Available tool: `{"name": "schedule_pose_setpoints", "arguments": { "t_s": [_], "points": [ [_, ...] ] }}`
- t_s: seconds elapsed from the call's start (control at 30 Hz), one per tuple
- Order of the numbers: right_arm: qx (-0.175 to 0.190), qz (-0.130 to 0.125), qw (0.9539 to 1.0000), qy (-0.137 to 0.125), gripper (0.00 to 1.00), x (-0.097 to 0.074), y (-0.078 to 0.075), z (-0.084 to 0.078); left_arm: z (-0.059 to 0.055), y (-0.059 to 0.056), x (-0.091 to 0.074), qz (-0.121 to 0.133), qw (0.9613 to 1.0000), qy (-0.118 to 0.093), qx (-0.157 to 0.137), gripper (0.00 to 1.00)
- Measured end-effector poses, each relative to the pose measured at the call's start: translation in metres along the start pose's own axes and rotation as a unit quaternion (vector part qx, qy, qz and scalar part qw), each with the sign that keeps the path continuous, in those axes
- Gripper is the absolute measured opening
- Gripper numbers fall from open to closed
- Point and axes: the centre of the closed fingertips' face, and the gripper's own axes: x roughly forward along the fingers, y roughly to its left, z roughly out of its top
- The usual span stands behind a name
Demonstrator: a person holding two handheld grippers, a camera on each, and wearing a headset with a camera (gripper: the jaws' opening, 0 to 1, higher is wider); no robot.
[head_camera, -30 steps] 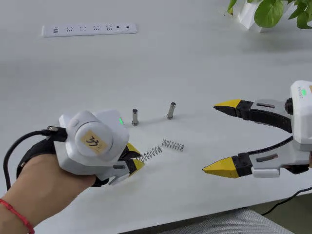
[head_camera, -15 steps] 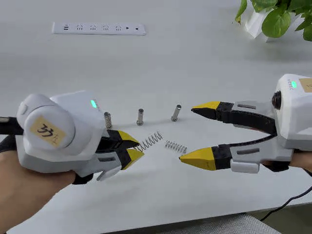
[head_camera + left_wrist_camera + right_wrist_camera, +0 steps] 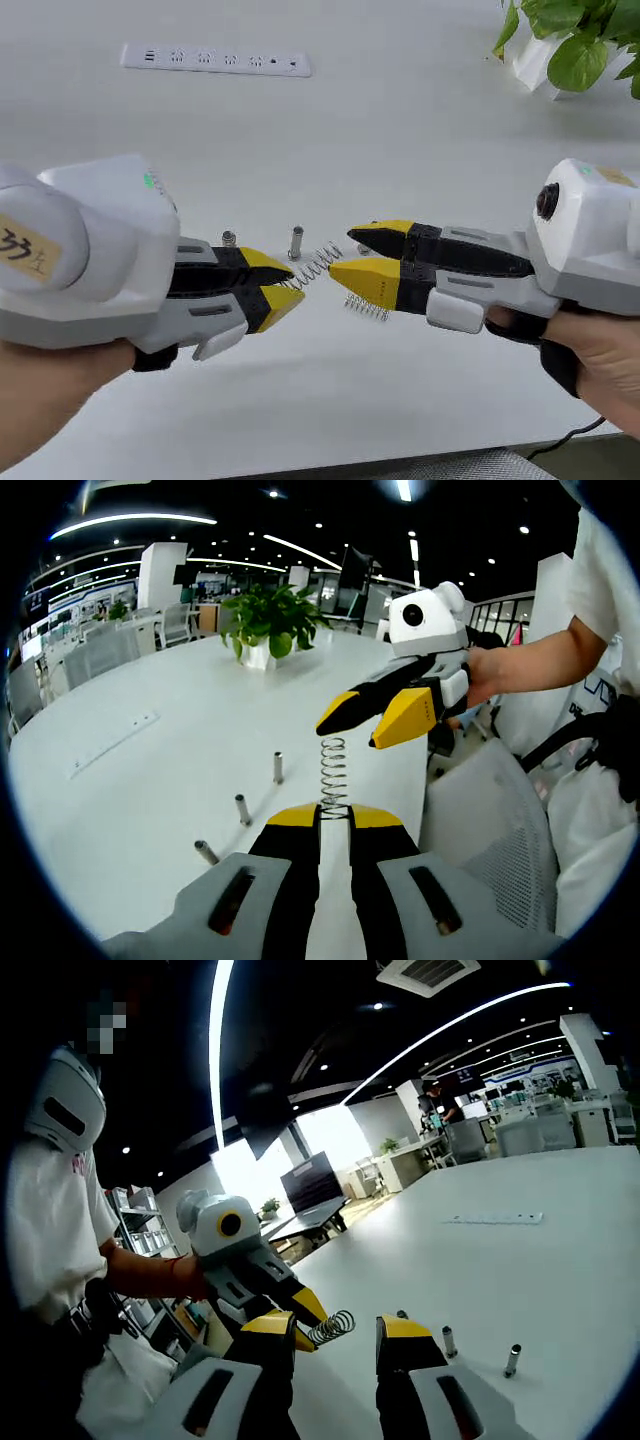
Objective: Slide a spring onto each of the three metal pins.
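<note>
**Head view: one spring clamped, the other gripper at its free end**

Holds the left gripper [image 3: 292, 285] clenched on the near end of a spring [image 3: 315, 267], which is lifted clear of the white table [image 3: 400, 140] and slants up toward the right. Points the right gripper [image 3: 342, 252] tip to tip at the left one. Has its jaws released and a little apart, bracketing the spring's free end with no visible contact. Confirms this from the right gripper view, with the coil's end sitting in the gap between the two yellow tips.

Finds a second spring [image 3: 366, 307] lying flat on the table, just below the right gripper's lower jaw. Finds a metal pin [image 3: 296, 240] standing upright just behind the held spring. Finds another pin [image 3: 229, 238] further left, with only its top clear of the left gripper.

Sees a white power strip [image 3: 215, 60] well beyond, near the table's far edge. Sees a potted plant [image 3: 575, 40] at the far right corner.
</note>
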Motion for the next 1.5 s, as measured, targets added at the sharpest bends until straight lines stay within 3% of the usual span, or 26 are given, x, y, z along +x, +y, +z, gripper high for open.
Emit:
{"name": "schedule_pose_setpoints", "arguments": {
  "t_s": [0.07,0.23,0.47,0.9,1.17,1.5],
  "points": [
    [0.025,0.003,0.9995,-0.016,0.27,0.0,0.0,0.004,0.004,0.0,-0.001,-0.002,0.9999,-0.009,-0.006,0.07],
    [0.042,0.006,0.9988,-0.023,0.25,0.0,0.0,0.003,0.015,-0.001,-0.001,-0.005,0.9995,-0.027,-0.012,0.06],
    [0.057,0.013,0.9977,-0.035,0.2,0.004,0.004,0.007,0.021,-0.003,0.001,-0.011,0.9992,-0.037,-0.013,0.07],
    [0.062,0.016,0.9971,-0.041,0.07,0.006,0.002,0.007,0.018,-0.005,0.0,-0.014,0.999,-0.038,-0.016,0.07],
    [0.056,0.016,0.9977,-0.036,0.06,0.007,0.004,0.007,0.017,-0.007,0.001,-0.02,0.9988,-0.04,-0.021,0.07],
    [0.024,0.016,0.9995,-0.008,0.05,0.011,0.012,0.008,0.016,-0.009,0.002,-0.028,0.9987,-0.037,-0.023,0.07]
  ]
}}
